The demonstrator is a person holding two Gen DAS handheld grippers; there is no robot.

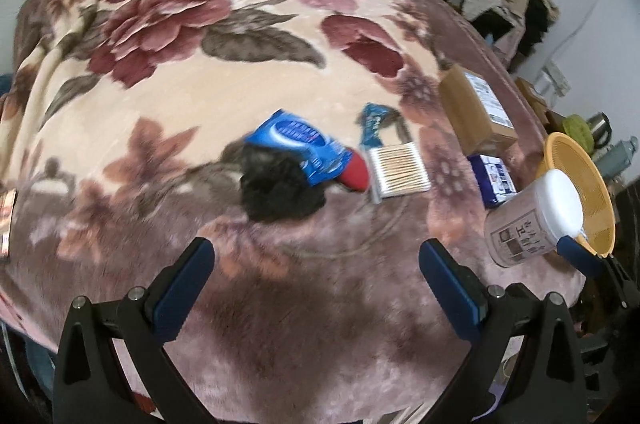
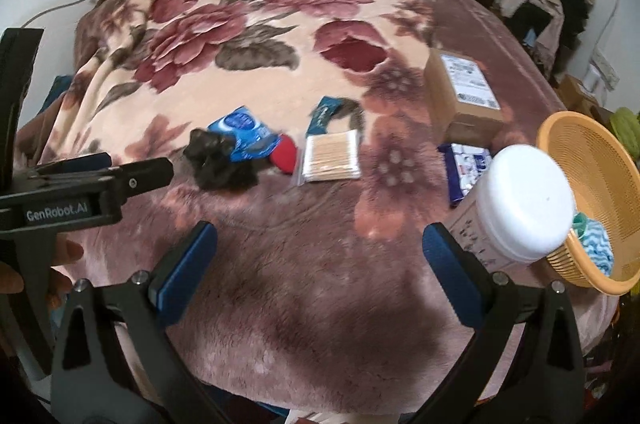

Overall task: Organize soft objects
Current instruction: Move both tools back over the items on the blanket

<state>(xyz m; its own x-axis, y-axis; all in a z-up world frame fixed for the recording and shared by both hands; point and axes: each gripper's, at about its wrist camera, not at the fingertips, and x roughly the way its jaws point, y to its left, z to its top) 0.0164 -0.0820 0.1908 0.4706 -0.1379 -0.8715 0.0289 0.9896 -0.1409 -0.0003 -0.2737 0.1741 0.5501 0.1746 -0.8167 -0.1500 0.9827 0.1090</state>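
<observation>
Left gripper (image 1: 316, 288): nearest the lens, fingers spread wide, grasping nothing, hovering over the blanket (image 1: 168, 95).
Dark fluffy item (image 1: 276, 189): loose mid-blanket, partly under a blue packet (image 1: 298, 145); likely left to sort.
Cotton swabs (image 1: 398, 169): just right of them, unsorted.
Right gripper (image 2: 320, 256): fingers released, empty.
Basket (image 2: 600, 179): at the blanket's right edge, holding a blue-white cloth (image 2: 598, 250); judged partly done.
</observation>
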